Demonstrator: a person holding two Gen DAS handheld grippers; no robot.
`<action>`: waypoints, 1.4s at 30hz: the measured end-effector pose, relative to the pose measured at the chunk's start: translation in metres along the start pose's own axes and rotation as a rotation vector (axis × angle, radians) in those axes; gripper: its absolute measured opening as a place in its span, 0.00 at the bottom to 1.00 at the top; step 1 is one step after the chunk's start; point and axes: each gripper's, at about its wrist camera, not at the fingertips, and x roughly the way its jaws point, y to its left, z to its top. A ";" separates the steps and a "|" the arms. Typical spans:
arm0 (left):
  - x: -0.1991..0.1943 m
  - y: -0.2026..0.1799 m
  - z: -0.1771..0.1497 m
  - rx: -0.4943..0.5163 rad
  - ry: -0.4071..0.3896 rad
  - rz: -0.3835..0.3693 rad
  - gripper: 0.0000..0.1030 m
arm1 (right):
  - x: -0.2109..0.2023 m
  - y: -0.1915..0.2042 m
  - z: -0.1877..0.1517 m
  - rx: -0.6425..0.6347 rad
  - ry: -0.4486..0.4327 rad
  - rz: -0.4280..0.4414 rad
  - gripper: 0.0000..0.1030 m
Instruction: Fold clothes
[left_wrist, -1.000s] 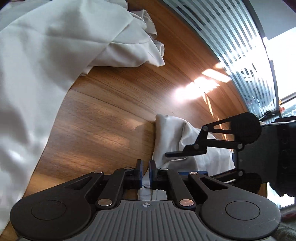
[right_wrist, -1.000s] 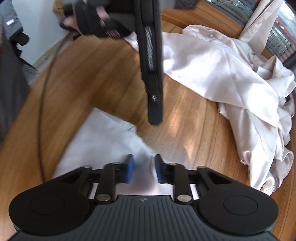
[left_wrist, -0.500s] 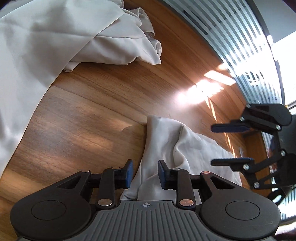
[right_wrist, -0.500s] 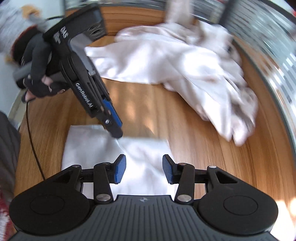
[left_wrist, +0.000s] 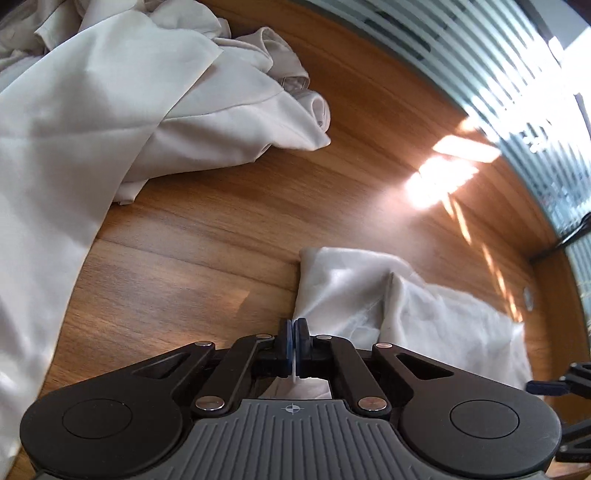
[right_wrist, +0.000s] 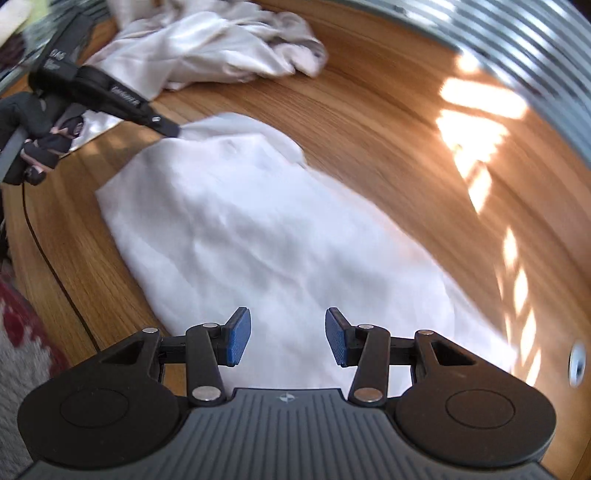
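On my left sits a heap of pale clothes (left_wrist: 110, 122), loose and crumpled on the wooden tabletop (left_wrist: 207, 236), well apart from the piece I am working. My left tongs (left_wrist: 294, 341) are pressed together on the edge of the white garment (left_wrist: 369, 295), a thin strip of cloth showing between the blue pads. That garment lies mostly flat across the tabletop, with a raised ridge beside my grip. In the right view it spreads out as a long pale sheet (right_wrist: 266, 236), and my right tongs (right_wrist: 288, 341) hang above its near end, spread wide and holding nothing. To fold this well, I judge I should keep the left pinch firm and low, take the matching edge with the right tongs, then carry both sides evenly so the ridge flattens.
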 end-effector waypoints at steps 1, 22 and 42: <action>-0.001 -0.001 -0.001 0.018 0.005 0.000 0.08 | -0.002 -0.005 -0.009 0.041 -0.002 -0.017 0.49; 0.008 -0.065 0.008 0.145 -0.022 -0.151 0.44 | -0.014 -0.035 0.024 0.156 -0.152 -0.019 0.49; 0.008 -0.101 -0.024 0.329 -0.036 -0.327 0.12 | 0.087 -0.014 0.131 0.633 -0.064 0.221 0.49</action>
